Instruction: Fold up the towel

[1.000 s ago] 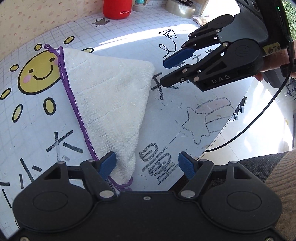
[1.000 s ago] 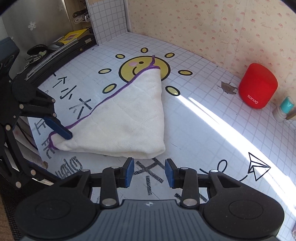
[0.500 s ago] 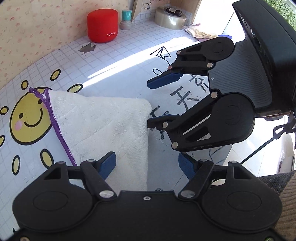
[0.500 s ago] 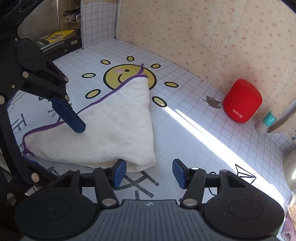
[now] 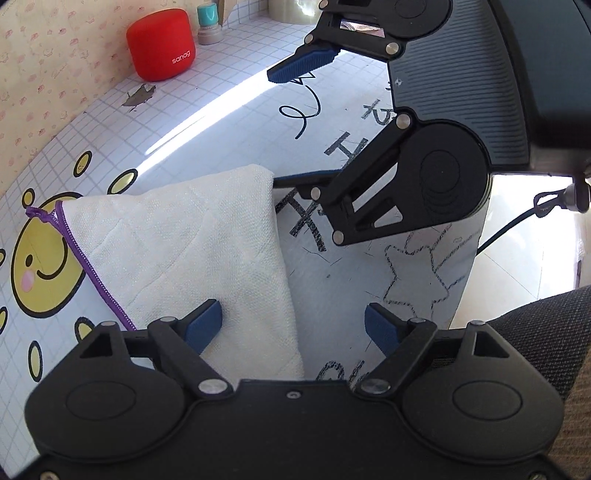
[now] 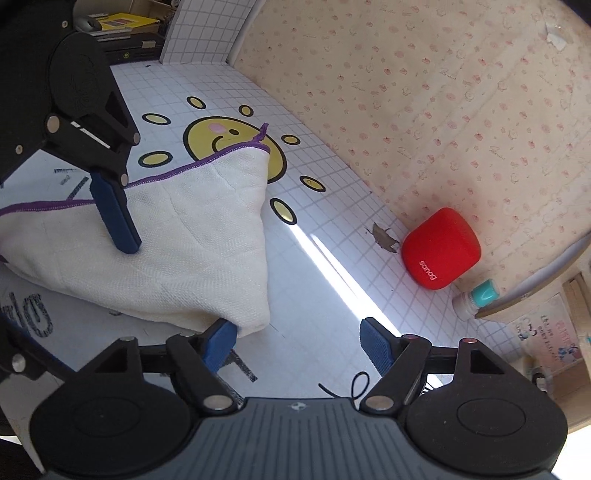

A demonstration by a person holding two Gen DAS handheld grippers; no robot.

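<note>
Towel [image 5: 192, 251] lies folded, purple-edged corner pointing at the sun drawing [image 5: 40, 254], both grippers spread, grasping nothing.

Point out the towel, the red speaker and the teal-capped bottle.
towel [image 5: 192, 236], left wrist view, middle of the top layer.
red speaker [image 6: 441, 247], right wrist view, its front face.
teal-capped bottle [image 6: 484, 291], right wrist view, the cap.

I count one white towel [image 5: 192, 251] on the table, one red speaker [image 5: 161, 44] at the upper left of my left view, and one small teal-capped bottle [image 5: 208, 18] just beside it. I hold two grippers: my left gripper [image 5: 293, 321] and my right gripper [image 6: 299, 336].
</note>
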